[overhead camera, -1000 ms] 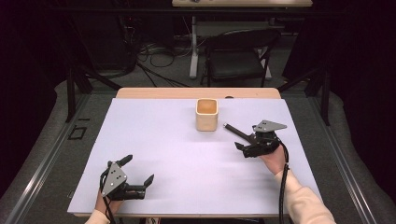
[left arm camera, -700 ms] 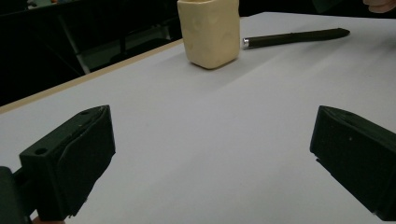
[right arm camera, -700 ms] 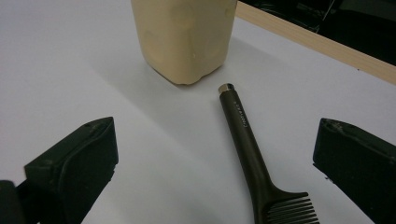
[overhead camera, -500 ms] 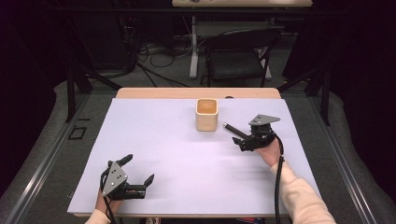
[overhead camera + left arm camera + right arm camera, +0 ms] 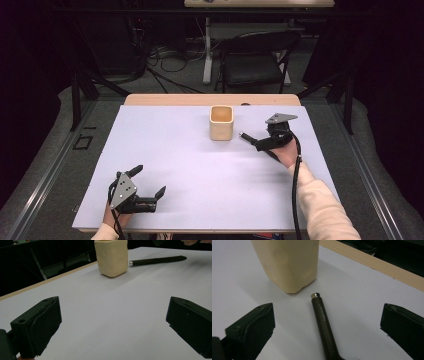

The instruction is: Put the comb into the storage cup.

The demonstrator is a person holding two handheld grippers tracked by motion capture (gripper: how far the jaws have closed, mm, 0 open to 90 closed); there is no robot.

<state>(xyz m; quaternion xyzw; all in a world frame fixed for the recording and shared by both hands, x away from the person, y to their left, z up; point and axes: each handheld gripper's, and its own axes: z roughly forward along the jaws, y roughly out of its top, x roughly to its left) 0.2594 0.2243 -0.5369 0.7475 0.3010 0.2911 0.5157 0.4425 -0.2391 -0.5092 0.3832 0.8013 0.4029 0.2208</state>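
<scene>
Two grippers on the table (image 5: 165,145), one per hand; right gripper (image 5: 260,142) at the far right side, jaws spread wide on either side of one dark pen (image 5: 324,327), not touching it; pen lies flat on the white sheet, its silver-tipped end toward one cream cup (image 5: 221,122), just short of the cup's base, tip and cup apart; in the left gripper view the same pen (image 5: 157,260) lies to the right of the cup (image 5: 111,256), near it. Left gripper (image 5: 148,189) at the near left corner, well apart from cup and pen; jaws wide open, nothing between them but bare sheet. Count: one cup, upright; one pen; two grippers. One black chair (image 5: 255,60) behind the table.
</scene>
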